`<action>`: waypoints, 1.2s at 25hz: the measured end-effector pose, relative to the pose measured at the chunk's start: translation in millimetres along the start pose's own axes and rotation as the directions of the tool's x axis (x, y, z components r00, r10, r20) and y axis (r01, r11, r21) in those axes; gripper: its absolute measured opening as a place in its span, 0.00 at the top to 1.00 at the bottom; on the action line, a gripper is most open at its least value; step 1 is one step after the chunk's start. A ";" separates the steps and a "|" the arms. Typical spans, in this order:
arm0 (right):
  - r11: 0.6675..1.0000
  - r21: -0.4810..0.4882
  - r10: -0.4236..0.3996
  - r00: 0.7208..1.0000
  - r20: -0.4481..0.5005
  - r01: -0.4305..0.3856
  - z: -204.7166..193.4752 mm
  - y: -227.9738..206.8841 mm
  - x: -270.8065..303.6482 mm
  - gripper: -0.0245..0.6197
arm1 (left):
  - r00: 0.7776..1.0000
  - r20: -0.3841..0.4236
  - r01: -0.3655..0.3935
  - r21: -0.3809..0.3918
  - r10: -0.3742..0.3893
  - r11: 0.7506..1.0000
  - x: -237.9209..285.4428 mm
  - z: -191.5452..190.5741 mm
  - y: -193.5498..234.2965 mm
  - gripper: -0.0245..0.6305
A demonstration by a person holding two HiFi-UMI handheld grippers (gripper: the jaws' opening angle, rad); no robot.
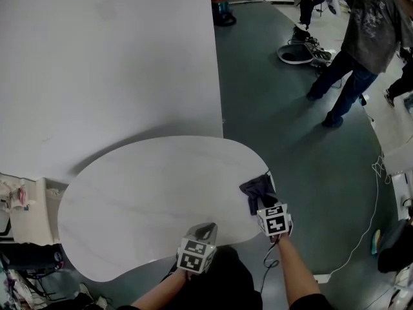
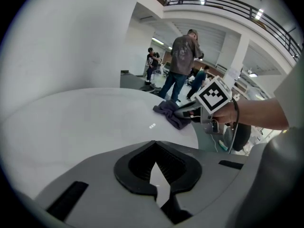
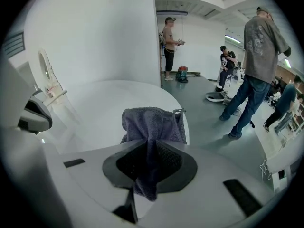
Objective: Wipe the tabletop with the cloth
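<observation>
Two tongs work at the near side of the rounded white surface point(image 1: 129, 192) in the head view. The left tongs point(image 1: 204, 230) are over its near edge and the right tongs point(image 1: 266, 206) are at its right edge. The dark cloth point(image 1: 257, 189) lies bunched on the surface just ahead of the right tongs, close to that right edge.

In the left gripper view, the left tongs are pressed together with nothing between them. Across the surface, the cloth sits by the right edge.

In the right gripper view, the right tongs are clenched on a narrow fold of the cloth. Most of the cloth is heaped on the surface in front, and a tail hangs back through the pads.

The grip holds only that fold, so a hard drag could pull the cloth free. Because the cloth is bunched, little of it touches the surface, and a wipe would likely leave streaks. Starting this near the right edge, an outward stroke could carry the cloth off the surface onto the floor point(image 3: 213, 113).
</observation>
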State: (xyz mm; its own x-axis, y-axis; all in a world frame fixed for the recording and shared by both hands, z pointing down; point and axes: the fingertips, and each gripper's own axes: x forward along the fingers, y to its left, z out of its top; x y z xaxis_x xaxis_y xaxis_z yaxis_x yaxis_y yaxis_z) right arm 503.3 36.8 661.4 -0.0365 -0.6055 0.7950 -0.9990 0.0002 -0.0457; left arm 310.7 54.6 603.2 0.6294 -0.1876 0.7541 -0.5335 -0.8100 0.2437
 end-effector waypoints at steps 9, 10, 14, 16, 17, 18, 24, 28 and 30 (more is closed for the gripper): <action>1.000 0.029 0.010 1.000 -0.026 -0.009 -14.4 22.0 -9.0 0.90 | 1.000 -0.007 0.002 -0.022 -0.002 1.000 5.4 -2.9 2.0 0.96; 0.999 0.035 0.013 0.999 -0.029 -0.012 -14.6 24.5 -10.3 0.90 | 1.000 -0.006 0.001 -0.026 -0.001 1.000 6.4 -3.3 1.9 0.96; 0.999 0.047 0.020 0.999 -0.030 -0.018 -14.4 35.8 -9.2 0.90 | 1.000 -0.009 -0.003 -0.063 0.003 0.998 9.9 -9.1 5.0 0.96; 0.999 0.043 0.024 0.999 -0.035 -0.022 -13.9 44.4 -6.8 0.90 | 1.000 -0.015 -0.013 -0.071 0.012 0.997 11.0 -15.9 8.9 0.96; 0.999 0.040 0.024 0.999 -0.039 -0.022 -13.4 48.6 -5.6 0.90 | 1.000 -0.016 -0.020 -0.074 0.018 0.997 11.8 -19.2 11.6 0.96; 0.999 0.038 0.023 0.999 -0.042 -0.022 -12.3 52.5 -4.3 0.90 | 1.000 -0.015 -0.026 -0.079 0.025 0.997 12.6 -22.0 14.7 0.96; 0.999 0.042 0.005 0.999 -0.042 -0.003 -9.2 67.7 -1.2 0.90 | 0.997 -0.003 -0.079 -0.126 0.080 0.989 11.6 -31.3 34.6 0.96; 1.000 0.022 0.003 0.999 -0.054 -0.001 -5.2 82.6 0.9 0.90 | 0.996 0.019 -0.086 -0.140 0.089 0.986 1.5 -31.4 44.8 0.96; 1.000 0.023 0.007 0.998 -0.059 -0.005 -4.6 92.1 3.2 0.90 | 0.996 0.011 -0.080 -0.155 0.083 0.985 -8.3 -35.7 48.8 0.96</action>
State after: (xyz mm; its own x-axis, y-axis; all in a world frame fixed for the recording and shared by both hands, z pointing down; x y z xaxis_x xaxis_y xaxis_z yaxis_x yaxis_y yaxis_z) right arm 411.1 38.6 662.5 -0.0445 -0.5578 0.8288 -0.9979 -0.0148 -0.0636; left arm 259.2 36.5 630.5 0.5892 -0.2605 0.7648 -0.6635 -0.6961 0.2740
